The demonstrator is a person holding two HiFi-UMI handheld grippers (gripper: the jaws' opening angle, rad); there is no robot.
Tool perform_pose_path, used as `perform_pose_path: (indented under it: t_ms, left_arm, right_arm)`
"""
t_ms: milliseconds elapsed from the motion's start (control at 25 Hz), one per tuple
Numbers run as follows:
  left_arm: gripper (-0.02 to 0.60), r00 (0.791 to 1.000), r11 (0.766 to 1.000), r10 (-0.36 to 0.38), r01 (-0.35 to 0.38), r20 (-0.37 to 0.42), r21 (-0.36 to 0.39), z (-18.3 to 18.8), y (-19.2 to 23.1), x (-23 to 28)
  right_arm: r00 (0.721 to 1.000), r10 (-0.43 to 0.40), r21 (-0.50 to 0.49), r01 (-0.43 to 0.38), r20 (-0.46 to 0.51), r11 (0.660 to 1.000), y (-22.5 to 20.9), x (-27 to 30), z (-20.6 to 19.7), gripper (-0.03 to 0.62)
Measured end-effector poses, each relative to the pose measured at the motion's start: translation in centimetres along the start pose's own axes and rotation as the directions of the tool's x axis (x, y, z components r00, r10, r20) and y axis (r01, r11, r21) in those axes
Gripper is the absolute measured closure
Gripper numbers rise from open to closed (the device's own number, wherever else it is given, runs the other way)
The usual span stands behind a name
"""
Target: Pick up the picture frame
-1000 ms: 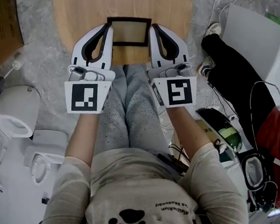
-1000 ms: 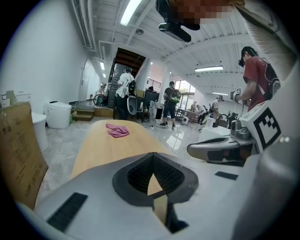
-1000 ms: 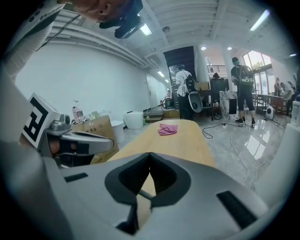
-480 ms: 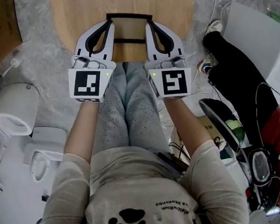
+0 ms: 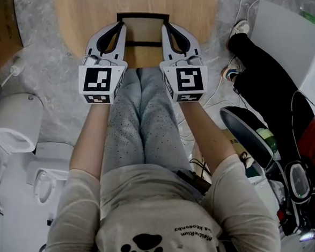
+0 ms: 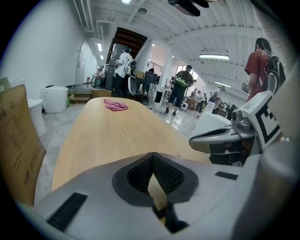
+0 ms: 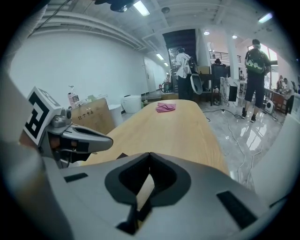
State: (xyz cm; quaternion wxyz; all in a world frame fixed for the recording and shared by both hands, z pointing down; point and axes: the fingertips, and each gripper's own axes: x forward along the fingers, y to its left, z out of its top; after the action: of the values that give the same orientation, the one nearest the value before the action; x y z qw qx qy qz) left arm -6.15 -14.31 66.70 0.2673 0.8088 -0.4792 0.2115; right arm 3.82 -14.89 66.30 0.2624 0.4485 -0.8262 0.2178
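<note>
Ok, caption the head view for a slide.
Left gripper and right gripper clamp the picture frame by its sides at the near edge of the table.

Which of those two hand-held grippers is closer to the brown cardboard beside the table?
Left. The left gripper sits at the picture frame's left side, toward the cardboard. The right gripper is across the frame, on the far side from it.

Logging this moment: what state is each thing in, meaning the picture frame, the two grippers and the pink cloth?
picture frame: at the near edge of the table, flanked by both grippers, in neither one's jaws; lifted or resting, cannot tell.
left gripper: shut, nothing between its jaws.
right gripper: shut, nothing between its jaws.
pink cloth: lying crumpled at the table's far end.
</note>
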Motion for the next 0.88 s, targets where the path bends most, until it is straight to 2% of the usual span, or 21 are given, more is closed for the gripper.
perform_pose_path:
  t_ms: [560,600,640,680,720,880]
  left_arm:
    - [0.569,0.992,1.0,-0.024,0.023,-0.12,-0.006,-4.5,0.9,1.4]
    - [0.538,0.992,1.0,-0.026,0.024,-0.126,-0.01,-4.7,0.9,1.5]
    - [0.454,0.991,1.0,-0.028,0.026,-0.134,-0.016,-4.9,0.9,1.6]
    - [0.425,0.989,0.999,-0.029,0.026,-0.144,-0.022,-5.1,0.9,1.7]
    - [0.425,0.988,0.999,-0.025,0.022,-0.154,-0.024,-5.3,1.0,1.8]
    - [0.42,0.984,1.0,-0.017,0.012,-0.18,-0.028,-5.8,1.5,2.2]
  right_arm:
    - [0.994,-0.017,0.057,0.023,-0.104,0.998,-0.5,1.1,-3.0,0.582]
    - [0.993,-0.014,0.068,0.022,-0.115,0.997,-0.5,1.2,-3.3,0.58]
    - [0.992,-0.011,0.082,0.022,-0.126,0.996,-0.6,1.2,-3.6,0.563]
    - [0.991,-0.009,0.093,0.022,-0.137,0.995,-0.7,1.2,-3.9,0.519]
    - [0.989,-0.009,0.099,0.024,-0.149,0.995,-0.8,1.3,-4.2,0.485]
    - [0.978,-0.014,0.11,0.038,-0.209,0.993,-1.1,1.9,-5.5,0.456]
